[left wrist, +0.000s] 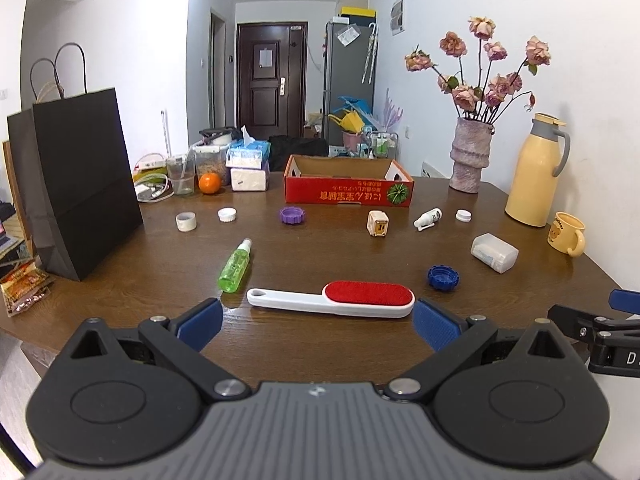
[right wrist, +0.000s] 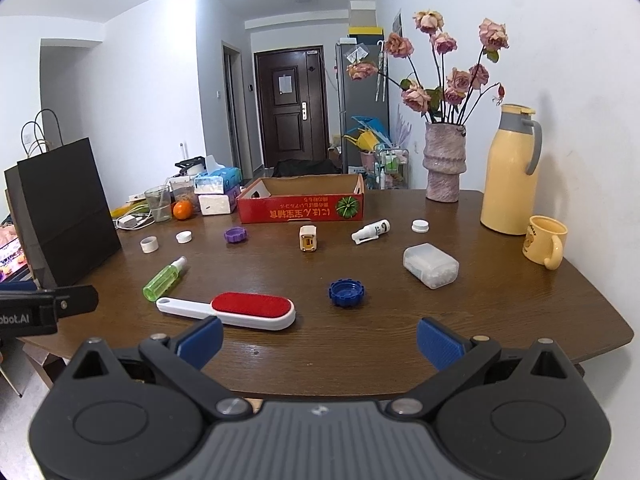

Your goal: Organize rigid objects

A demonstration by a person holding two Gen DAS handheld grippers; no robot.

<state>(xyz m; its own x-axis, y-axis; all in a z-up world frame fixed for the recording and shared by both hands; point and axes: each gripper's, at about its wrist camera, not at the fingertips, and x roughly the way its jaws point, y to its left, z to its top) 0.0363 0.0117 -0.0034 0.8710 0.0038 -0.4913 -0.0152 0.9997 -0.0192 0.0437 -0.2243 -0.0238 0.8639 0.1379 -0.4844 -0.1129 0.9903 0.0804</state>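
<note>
A white lint brush with a red pad [left wrist: 332, 300] [right wrist: 228, 310] lies on the brown table just beyond my left gripper [left wrist: 318, 326], which is open and holds nothing. My right gripper [right wrist: 320, 340] is open too, over the table's near edge, with a blue cap [right wrist: 347, 292] [left wrist: 442, 277] ahead of it. Scattered farther out are a green spray bottle [left wrist: 236, 266] [right wrist: 164, 279], a purple cap [left wrist: 292, 215] [right wrist: 235, 235], a small cream box [left wrist: 378, 223] [right wrist: 308, 239], a white spray bottle [left wrist: 428, 218] [right wrist: 370, 231], white caps and a clear plastic box [left wrist: 494, 253] [right wrist: 431, 266]. An open red cardboard box [left wrist: 348, 192] [right wrist: 300, 205] stands at the back.
A black paper bag [left wrist: 80, 184] [right wrist: 60, 212] stands at the left. A vase of dried roses [left wrist: 470, 156] [right wrist: 444, 164], a yellow thermos [left wrist: 534, 170] [right wrist: 510, 172] and a yellow mug [left wrist: 568, 234] [right wrist: 546, 242] line the right wall. Tissue packs, a glass and an orange [left wrist: 209, 183] sit back left.
</note>
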